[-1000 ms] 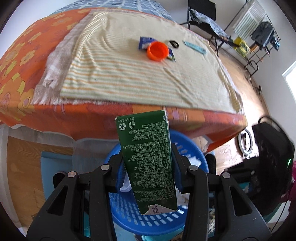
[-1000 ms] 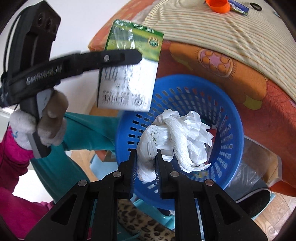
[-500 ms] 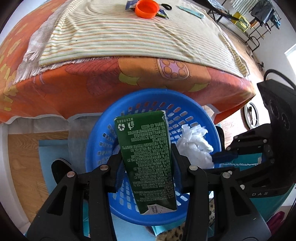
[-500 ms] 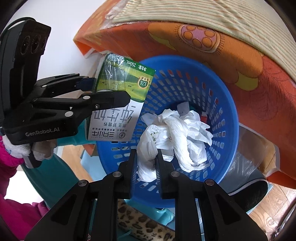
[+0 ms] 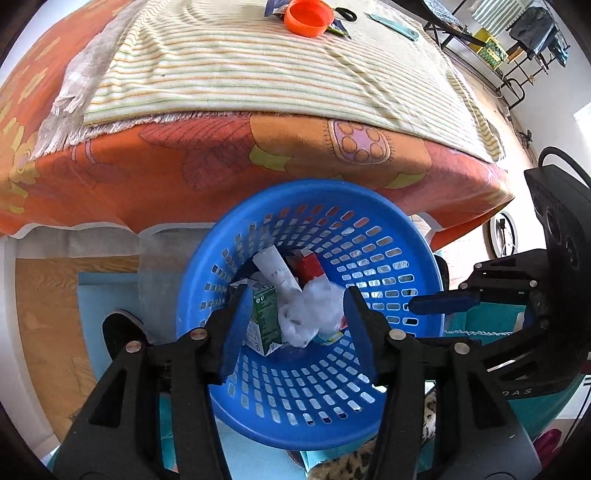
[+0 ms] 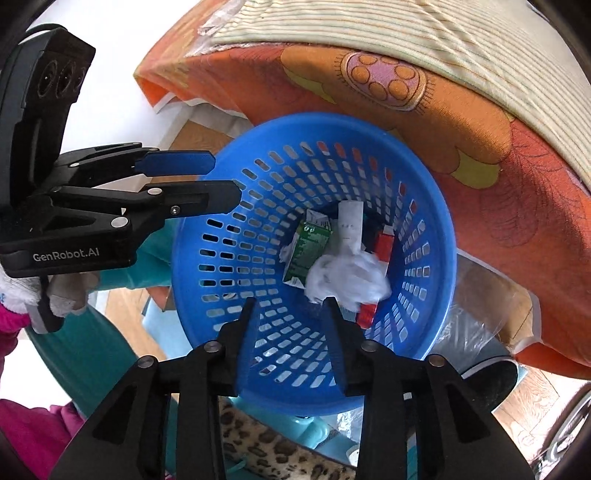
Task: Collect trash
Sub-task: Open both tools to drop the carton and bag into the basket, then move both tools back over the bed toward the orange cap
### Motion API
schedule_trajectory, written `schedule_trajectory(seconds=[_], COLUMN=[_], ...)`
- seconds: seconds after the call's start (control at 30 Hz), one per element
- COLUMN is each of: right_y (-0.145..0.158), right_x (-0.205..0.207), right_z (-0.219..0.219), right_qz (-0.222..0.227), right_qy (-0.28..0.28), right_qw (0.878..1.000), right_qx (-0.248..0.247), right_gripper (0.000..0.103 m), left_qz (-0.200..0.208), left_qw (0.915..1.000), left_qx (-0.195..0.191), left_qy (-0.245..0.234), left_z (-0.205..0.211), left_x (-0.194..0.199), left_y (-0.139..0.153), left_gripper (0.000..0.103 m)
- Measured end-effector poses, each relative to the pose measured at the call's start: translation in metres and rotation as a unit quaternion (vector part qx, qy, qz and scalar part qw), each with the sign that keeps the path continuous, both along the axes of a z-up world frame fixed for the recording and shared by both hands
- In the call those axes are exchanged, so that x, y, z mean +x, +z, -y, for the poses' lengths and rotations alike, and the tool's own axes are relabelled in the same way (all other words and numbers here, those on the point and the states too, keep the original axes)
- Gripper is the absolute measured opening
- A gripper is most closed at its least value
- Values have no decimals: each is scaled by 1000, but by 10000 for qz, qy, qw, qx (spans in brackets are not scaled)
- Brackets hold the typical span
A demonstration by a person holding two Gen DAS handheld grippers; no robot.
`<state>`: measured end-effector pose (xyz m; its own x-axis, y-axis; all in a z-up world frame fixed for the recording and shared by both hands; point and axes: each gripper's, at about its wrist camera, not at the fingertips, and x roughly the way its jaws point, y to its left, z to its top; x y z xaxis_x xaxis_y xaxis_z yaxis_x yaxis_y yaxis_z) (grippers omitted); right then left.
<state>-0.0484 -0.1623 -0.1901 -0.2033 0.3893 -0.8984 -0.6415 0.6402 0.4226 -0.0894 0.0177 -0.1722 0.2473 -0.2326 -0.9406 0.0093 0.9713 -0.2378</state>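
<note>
A blue slotted basket stands below the table's edge. Inside lie a green carton, crumpled white plastic, a white slip and a red carton. My left gripper hangs over the basket, its jaws opening with nothing between them; in the right wrist view the left gripper sits at the basket's left rim. My right gripper is over the basket too, jaws opening and empty; the right gripper shows at the right in the left wrist view.
The table carries an orange flowered cloth under a striped cloth. On it lie an orange lid, wrappers and a black ring. A gloved hand and pink sleeve hold the left gripper. Wooden floor, leopard-print fabric.
The green carton has left my left gripper and the white plastic has left my right gripper; both now lie in the basket. Both pairs of jaws stand wider.
</note>
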Motion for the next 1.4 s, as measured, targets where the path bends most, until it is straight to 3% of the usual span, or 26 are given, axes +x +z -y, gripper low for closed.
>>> schedule_trajectory(seconds=[0.5, 0.7, 0.9, 1.03, 1.13, 1.23, 1.4], right_y=[46, 73, 99, 115, 120, 123, 122], right_x=[22, 48, 80, 102, 121, 140, 161], right_z=[11, 28, 48, 57, 64, 75, 84], right_qz=[874, 1298, 1597, 1724, 1769, 1621, 1599], right_qy=[-314, -779, -1343, -1619, -1884, -2196, -2444], right_qw=[9950, 9871, 9754, 9676, 9606, 9545, 9490], right_qx=[359, 530, 718, 888, 1026, 1199, 1188], right_gripper=[33, 33, 41, 43, 55, 56, 56], left_qz=[707, 1055, 1208, 1197, 1187, 1225, 1267], left_qw=[9966, 9935, 9923, 9926, 9927, 9922, 9915], left_qx=[-27, 56, 162, 143, 130, 170, 272], left_qy=[412, 427, 204, 123, 140, 142, 80], left_z=[-15, -13, 2, 11, 13, 16, 21], left_x=[24, 41, 66, 86, 100, 112, 130], left_y=[44, 66, 78, 82, 84, 85, 85], left_gripper=[52, 52, 52, 53, 54, 65, 66])
